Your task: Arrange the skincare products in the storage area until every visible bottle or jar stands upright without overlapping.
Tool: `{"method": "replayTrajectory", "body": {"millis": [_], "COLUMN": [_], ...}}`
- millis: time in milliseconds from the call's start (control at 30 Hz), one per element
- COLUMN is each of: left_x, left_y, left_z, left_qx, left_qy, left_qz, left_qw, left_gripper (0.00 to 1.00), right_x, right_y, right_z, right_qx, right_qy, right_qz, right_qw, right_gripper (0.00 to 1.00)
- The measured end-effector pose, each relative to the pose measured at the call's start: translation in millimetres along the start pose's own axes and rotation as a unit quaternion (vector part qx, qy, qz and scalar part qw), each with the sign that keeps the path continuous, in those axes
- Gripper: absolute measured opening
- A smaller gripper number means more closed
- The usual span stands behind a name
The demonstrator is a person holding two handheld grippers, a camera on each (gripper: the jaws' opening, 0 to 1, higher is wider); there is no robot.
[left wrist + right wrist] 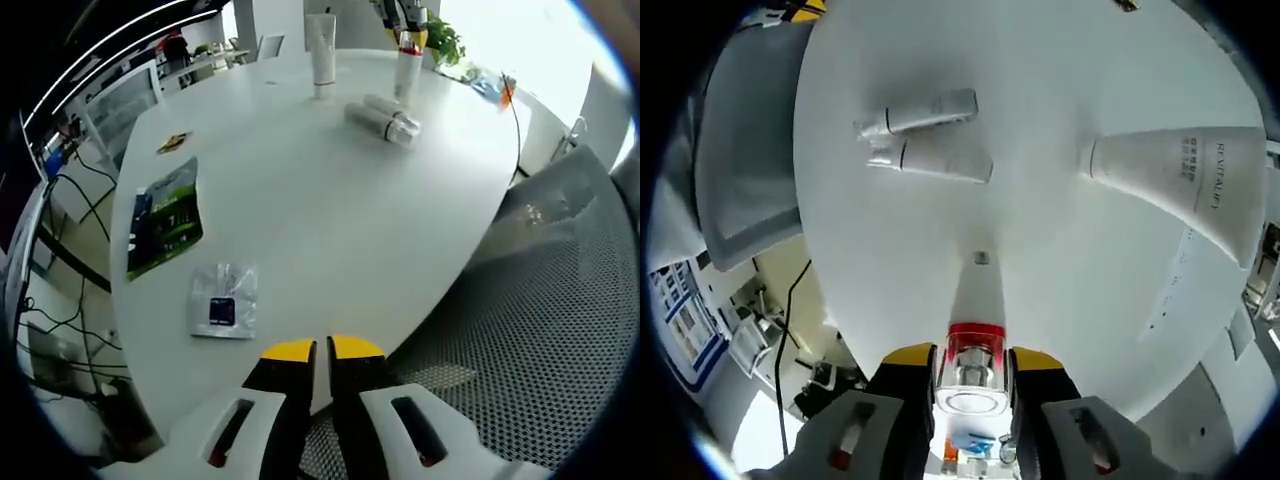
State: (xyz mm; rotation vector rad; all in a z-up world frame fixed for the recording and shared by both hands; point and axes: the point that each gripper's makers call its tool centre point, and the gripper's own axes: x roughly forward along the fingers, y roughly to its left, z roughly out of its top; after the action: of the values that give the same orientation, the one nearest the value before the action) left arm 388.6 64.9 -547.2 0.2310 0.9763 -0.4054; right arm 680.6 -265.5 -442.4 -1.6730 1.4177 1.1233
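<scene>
jaws around clear-capped, red-banded bottle (973, 330)

Bright, even daylight; window (520, 40) blown out to white glare in left gripper view. White table (1040, 260) near overexposed, soft shadows beside lying bottles (930, 140). Strong fisheye bending at edges, mild blur there.

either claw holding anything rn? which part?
Right claw is shut on the red-collared bottle, gripping its clear cap end. Left claw is nearly closed, nothing between its tips.
</scene>
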Motion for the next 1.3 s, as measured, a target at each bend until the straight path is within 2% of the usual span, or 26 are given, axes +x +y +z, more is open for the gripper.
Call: {"method": "replayTrajectory", "body": {"millis": [133,267,333,433,467,567,633,667,700,733,767,800,833,900,933,967,1000,1033,1067,1100,1133,1167,1200,1233,1300], "left_x": [0,0,0,1,1,2,2,3,3,4,4,4,4,5,6,6,6,6,6,6,6,6,5,5,4], "left_y": [-0.5,-2.0,-3.9,-9.4,-11.3,-11.5,-12.2,-12.8,-13.3,-13.5,-13.7,-14.0,-14.3,-15.9,-16.8,-17.1,-17.4,-17.4,-17.2,-17.0,-16.4,-16.1,-17.2,-19.4,-19.5], "left_z": [0.2,0.3,-0.1,-2.8,-4.1,-4.0,-4.5,-5.3,-6.1,-7.2,-8.0,-9.3,-9.7,-12.3,-13.8,-14.9,-16.4,-17.4,-18.8,-19.3,-20.5,-20.9,-20.0,-16.6,-14.3], "left_qx": [0.001,0.003,0.006,0.015,0.017,0.02,0.02,0.022,0.024,0.027,0.027,0.027,0.027,0.031,0.033,0.034,0.034,0.032,0.029,0.027,0.024,0.022,0.019,0.015,0.014], "left_qy": [-0.001,-0.001,-0.001,0.005,0.009,0.01,0.013,0.015,0.018,0.021,0.023,0.027,0.029,0.036,0.041,0.044,0.048,0.051,0.055,0.057,0.06,0.061,0.058,0.048,0.042], "left_qz": [-0.001,-0.004,-0.007,-0.018,-0.022,-0.023,-0.027,-0.028,-0.029,-0.029,-0.03,-0.032,-0.032,-0.036,-0.038,-0.039,-0.04,-0.04,-0.04,-0.04,-0.039,-0.038,-0.04,-0.045,-0.044], "left_qw": [1.0,1.0,1.0,0.9997,0.9996,0.9995,0.9994,0.9992,0.9991,0.999,0.9989,0.9988,0.9987,0.9982,0.9979,0.9977,0.9975,0.9974,0.9973,0.9972,0.9971,0.9972,0.9973,0.9977,0.998], "left_gripper": [0.01,0.01,0.01,0.01,0.0,0.0,0.0,0.0,0.0,0.0,0.0,0.0,0.0,0.0,0.0,0.0,0.0,0.0,0.0,0.0,0.0,0.01,0.02,0.02,0.04], "right_x": [-2,-10,-17,-24,-27,-36,-43,-46,-48,-50,-50,-47,-45,-40,-37,-30,-25,-20,-9,-6,-3,-3,-4,-5,-4], "right_y": [-6,-12,-11,-7,-7,-1,4,9,12,17,20,33,38,51,57,68,75,81,91,94,102,103,105,107,107], "right_z": [-1.6,-3.9,-7.6,-12.2,-15.1,-26.1,-37.1,-42.7,-45.2,-49.4,-50.8,-53.5,-53.1,-51.9,-49.5,-42.1,-37.8,-34.1,-28.9,-26.7,-19.5,-14.9,-11.6,-9.3,-5.1], "right_qx": [0.007,0.051,0.082,0.136,0.156,0.2,0.237,0.26,0.275,0.308,0.321,0.358,0.376,0.422,0.435,0.452,0.476,0.492,0.524,0.535,0.562,0.596,0.608,0.628,0.644], "right_qy": [-0.014,-0.053,-0.075,-0.115,-0.13,-0.145,-0.16,-0.175,-0.188,-0.212,-0.22,-0.252,-0.272,-0.32,-0.342,-0.378,-0.4,-0.418,-0.441,-0.449,-0.479,-0.516,-0.536,-0.56,-0.595], "right_qz": [-0.025,-0.053,-0.064,-0.078,-0.094,-0.126,-0.161,-0.177,-0.184,-0.198,-0.199,-0.19,-0.182,-0.17,-0.164,-0.138,-0.121,-0.104,-0.074,-0.061,-0.029,-0.005,0.01,0.025,0.042], "right_qw": [0.9996,0.9959,0.9917,0.981,0.9747,0.9607,0.9447,0.9328,0.9246,0.906,0.8996,0.8791,0.8669,0.8309,0.8166,0.7962,0.7733,0.7568,0.7248,0.7127,0.673,0.616,0.5861,0.5393,0.4795], "right_gripper": [0.4,0.5,0.52,0.55,0.58,0.65,0.68,0.7,0.72,0.75,0.77,0.77,0.77,0.79,0.79,0.8,0.82,0.85,0.9,0.91,0.91,0.92,0.94,0.95,0.93]}}
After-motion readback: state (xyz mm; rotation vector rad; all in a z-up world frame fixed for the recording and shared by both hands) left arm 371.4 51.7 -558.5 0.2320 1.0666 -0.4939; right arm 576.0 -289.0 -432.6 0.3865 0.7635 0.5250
